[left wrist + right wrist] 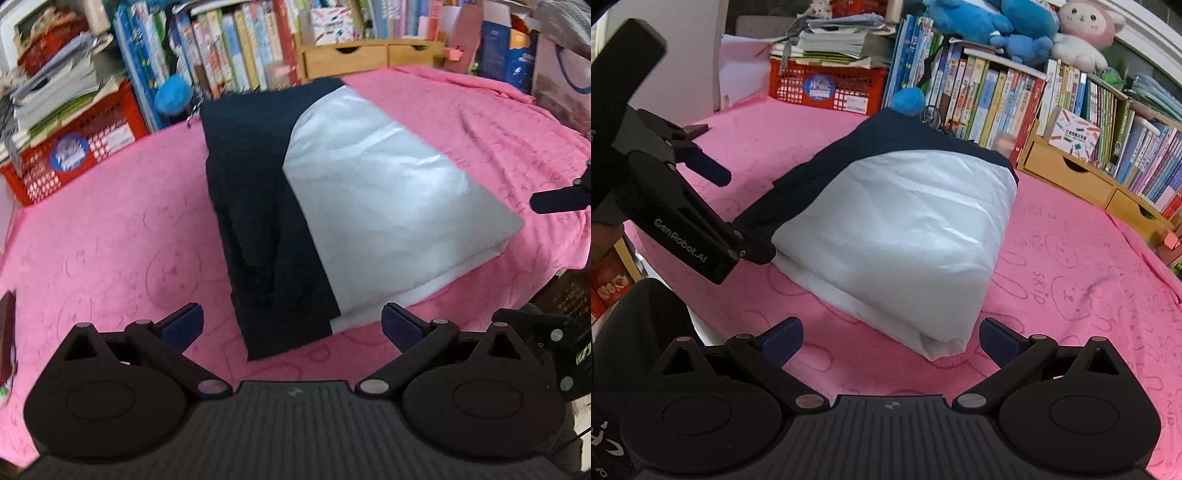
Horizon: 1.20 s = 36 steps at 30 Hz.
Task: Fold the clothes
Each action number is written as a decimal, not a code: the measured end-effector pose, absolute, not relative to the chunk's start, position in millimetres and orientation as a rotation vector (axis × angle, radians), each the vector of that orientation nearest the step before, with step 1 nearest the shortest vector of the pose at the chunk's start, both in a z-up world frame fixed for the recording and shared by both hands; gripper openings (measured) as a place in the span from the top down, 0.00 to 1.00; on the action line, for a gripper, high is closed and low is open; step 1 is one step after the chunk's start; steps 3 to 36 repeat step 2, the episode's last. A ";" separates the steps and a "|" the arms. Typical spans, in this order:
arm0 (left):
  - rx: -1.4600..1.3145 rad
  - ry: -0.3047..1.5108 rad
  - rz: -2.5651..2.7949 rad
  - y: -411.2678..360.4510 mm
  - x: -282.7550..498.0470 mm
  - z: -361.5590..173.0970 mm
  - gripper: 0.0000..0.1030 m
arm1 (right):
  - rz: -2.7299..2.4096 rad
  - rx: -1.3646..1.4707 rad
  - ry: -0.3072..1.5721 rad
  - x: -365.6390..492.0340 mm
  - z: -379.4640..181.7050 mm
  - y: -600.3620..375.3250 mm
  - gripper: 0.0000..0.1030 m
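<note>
right wrist: bookshelf [1015,96] behind garment [905,229]

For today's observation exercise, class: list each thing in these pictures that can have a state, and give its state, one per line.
Garment: folded into a compact bundle, white panel on top, navy part beside it, lying on the pink cloth.
Left tool: open, holding nothing, near the bundle's edge.
Right tool: open, holding nothing, near the bundle's corner.
Pink cloth: spread over the table, slightly wrinkled.
Wooden drawers: shut.
</note>
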State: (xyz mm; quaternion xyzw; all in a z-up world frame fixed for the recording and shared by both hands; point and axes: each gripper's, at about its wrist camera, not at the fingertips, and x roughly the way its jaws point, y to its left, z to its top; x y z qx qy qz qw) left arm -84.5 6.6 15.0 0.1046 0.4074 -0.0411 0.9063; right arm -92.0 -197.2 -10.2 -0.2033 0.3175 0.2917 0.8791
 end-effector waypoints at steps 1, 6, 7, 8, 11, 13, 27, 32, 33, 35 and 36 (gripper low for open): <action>0.214 0.839 -0.087 6.5 -83.6 15.0 0.00 | 0.608 -0.421 0.664 -91.4 -11.0 -198.0 0.00; 0.211 0.837 -0.089 6.5 -82.7 15.1 0.00 | 0.607 -0.419 0.667 -90.8 -11.8 -198.6 0.00; 0.211 0.837 -0.089 6.5 -82.7 15.1 0.00 | 0.607 -0.419 0.667 -90.8 -11.8 -198.6 0.00; 0.211 0.837 -0.089 6.5 -82.7 15.1 0.00 | 0.607 -0.419 0.667 -90.8 -11.8 -198.6 0.00; 0.211 0.837 -0.089 6.5 -82.7 15.1 0.00 | 0.607 -0.419 0.667 -90.8 -11.8 -198.6 0.00; 0.211 0.837 -0.089 6.5 -82.7 15.1 0.00 | 0.607 -0.419 0.667 -90.8 -11.8 -198.6 0.00; 0.211 0.837 -0.089 6.5 -82.7 15.1 0.00 | 0.607 -0.419 0.667 -90.8 -11.8 -198.6 0.00; 0.211 0.837 -0.089 6.5 -82.7 15.1 0.00 | 0.607 -0.419 0.667 -90.8 -11.8 -198.6 0.00; 0.211 0.837 -0.089 6.5 -82.7 15.1 0.00 | 0.607 -0.419 0.667 -90.8 -11.8 -198.6 0.00; 0.211 0.837 -0.089 6.5 -82.7 15.1 0.00 | 0.607 -0.419 0.667 -90.8 -11.8 -198.6 0.00; 0.211 0.837 -0.089 6.5 -82.7 15.1 0.00 | 0.607 -0.419 0.667 -90.8 -11.8 -198.6 0.00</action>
